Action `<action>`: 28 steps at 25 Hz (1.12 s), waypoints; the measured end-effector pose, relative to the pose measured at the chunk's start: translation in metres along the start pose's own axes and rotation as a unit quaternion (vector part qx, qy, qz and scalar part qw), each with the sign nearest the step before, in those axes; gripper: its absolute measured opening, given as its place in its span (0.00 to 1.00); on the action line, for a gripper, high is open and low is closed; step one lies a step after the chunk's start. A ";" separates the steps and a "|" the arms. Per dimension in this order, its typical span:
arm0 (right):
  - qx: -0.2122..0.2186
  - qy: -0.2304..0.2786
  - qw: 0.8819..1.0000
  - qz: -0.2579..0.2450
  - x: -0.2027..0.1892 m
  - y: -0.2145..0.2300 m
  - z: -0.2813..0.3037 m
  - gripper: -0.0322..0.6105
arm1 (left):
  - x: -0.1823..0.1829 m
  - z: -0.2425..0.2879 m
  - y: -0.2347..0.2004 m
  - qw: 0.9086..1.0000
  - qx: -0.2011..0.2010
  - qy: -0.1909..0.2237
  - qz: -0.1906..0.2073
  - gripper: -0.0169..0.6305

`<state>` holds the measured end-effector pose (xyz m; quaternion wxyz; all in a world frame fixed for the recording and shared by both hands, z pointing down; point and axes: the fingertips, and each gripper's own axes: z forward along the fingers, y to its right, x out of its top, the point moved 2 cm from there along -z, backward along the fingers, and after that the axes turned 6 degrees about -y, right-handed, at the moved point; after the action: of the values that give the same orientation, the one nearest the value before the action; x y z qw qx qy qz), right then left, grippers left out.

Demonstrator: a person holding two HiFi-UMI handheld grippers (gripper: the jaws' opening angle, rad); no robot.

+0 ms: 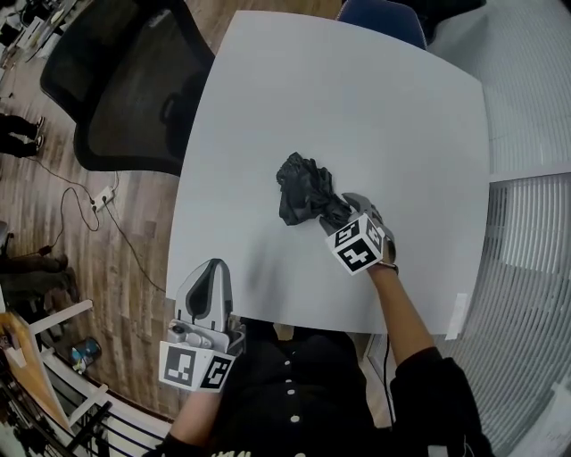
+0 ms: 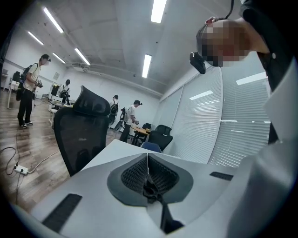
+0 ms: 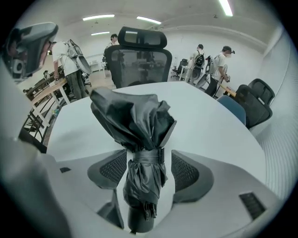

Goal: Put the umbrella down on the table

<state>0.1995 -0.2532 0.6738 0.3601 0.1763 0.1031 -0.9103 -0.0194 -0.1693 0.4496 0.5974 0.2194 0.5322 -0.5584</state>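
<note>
A folded black umbrella (image 1: 303, 189) lies on the white table (image 1: 357, 89) near its middle, its crumpled canopy pointing away from me. My right gripper (image 1: 343, 209) points steeply down over the strapped handle end. In the right gripper view the umbrella (image 3: 135, 125) stands between the jaws of the right gripper (image 3: 145, 169), which are open, with a gap showing on the right side. My left gripper (image 1: 211, 272) hovers at the table's near left edge, away from the umbrella. In the left gripper view the left gripper (image 2: 148, 169) is shut, pads together on nothing.
A black mesh office chair (image 1: 125, 89) stands at the table's left, a blue chair (image 1: 382, 18) at its far side. A power strip with cable (image 1: 103, 196) lies on the wooden floor. White blinds (image 1: 535, 268) run along the right. Several people stand far off.
</note>
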 end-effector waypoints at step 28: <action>-0.085 0.392 0.872 0.279 -0.003 0.021 -0.288 0.11 | 0.072 0.007 0.060 0.987 -0.125 0.076 0.059 0.05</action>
<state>0.2873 -0.1757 0.4101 0.5430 0.5089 0.2593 -0.6156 0.0232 -0.1897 0.3684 0.6100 0.2157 0.6279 -0.4326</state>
